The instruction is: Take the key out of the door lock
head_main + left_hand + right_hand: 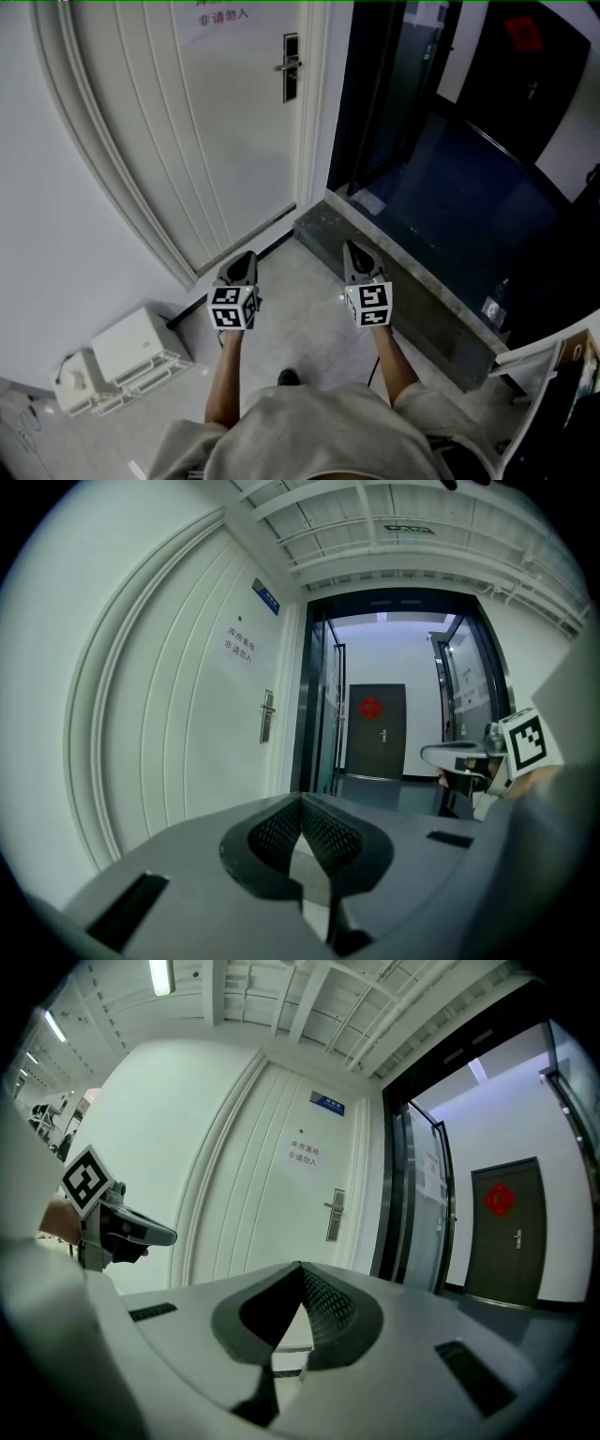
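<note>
The white door point(216, 141) stands closed ahead of me, with a dark lock plate and lever handle point(291, 67) high on its right side. No key can be made out at this distance. The same handle shows small in the left gripper view point(267, 714) and in the right gripper view point(335, 1214). My left gripper point(246, 257) and right gripper point(353, 247) are held side by side over the floor, well short of the door. The left gripper point(302, 800) has its jaws meeting at the tip, empty. The right gripper point(300, 1267) is likewise shut and empty.
A white box-like unit point(139, 349) sits on the floor by the wall at the left. A grey stone threshold point(403, 272) leads to a dark glass-walled corridor point(459, 187) on the right. A dark door with a red ornament point(371, 708) is at its far end.
</note>
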`<state>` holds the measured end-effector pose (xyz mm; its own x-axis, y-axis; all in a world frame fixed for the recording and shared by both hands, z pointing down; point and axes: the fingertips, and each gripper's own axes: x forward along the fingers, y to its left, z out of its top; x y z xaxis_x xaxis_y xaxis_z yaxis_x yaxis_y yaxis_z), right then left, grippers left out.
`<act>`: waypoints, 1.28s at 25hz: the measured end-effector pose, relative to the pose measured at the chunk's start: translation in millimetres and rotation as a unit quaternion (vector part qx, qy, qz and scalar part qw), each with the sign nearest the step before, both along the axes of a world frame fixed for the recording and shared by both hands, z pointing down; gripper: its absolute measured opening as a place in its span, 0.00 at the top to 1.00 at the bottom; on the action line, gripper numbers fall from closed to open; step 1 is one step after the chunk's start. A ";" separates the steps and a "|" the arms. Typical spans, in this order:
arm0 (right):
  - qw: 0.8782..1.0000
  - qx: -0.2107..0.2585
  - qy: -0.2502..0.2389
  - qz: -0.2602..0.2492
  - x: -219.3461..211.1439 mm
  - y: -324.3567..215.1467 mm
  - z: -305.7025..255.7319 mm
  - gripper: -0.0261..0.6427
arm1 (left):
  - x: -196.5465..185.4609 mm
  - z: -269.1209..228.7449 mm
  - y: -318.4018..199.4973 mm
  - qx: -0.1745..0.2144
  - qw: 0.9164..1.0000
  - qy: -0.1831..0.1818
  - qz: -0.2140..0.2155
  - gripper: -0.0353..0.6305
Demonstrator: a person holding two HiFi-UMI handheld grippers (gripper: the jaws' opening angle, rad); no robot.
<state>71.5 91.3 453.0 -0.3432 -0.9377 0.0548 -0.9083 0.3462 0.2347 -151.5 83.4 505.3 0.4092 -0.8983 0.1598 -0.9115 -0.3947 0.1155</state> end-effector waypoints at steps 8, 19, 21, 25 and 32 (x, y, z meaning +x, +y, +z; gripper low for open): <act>1.000 0.007 -0.004 0.018 -23.7 -64.1 1.0 0.93 | -21.4 -1.0 -74.8 0.006 1.000 -0.005 0.022 0.92; 1.000 -0.010 -0.001 0.024 -27.3 -109.8 17.0 0.93 | -21.5 11.6 -126.0 -0.005 0.999 -0.005 0.037 0.92; 1.000 -0.012 -0.002 0.021 -25.8 -119.8 19.0 0.93 | -16.6 13.4 -135.1 -0.006 0.999 -0.006 0.039 0.92; 1.000 -0.012 -0.002 0.016 -21.7 -145.8 24.5 0.93 | -11.2 16.4 -158.8 -0.005 0.999 -0.009 0.038 0.92; 1.000 -0.004 0.009 -0.009 -19.2 -241.4 32.2 0.93 | 0.3 19.1 -249.5 0.001 0.999 -0.014 0.029 0.92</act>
<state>52.3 -150.1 485.3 -0.3592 -0.9307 0.0691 -0.8972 0.3647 0.2489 -151.2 -166.2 524.3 0.4552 -0.8740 0.1703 -0.8904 -0.4463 0.0893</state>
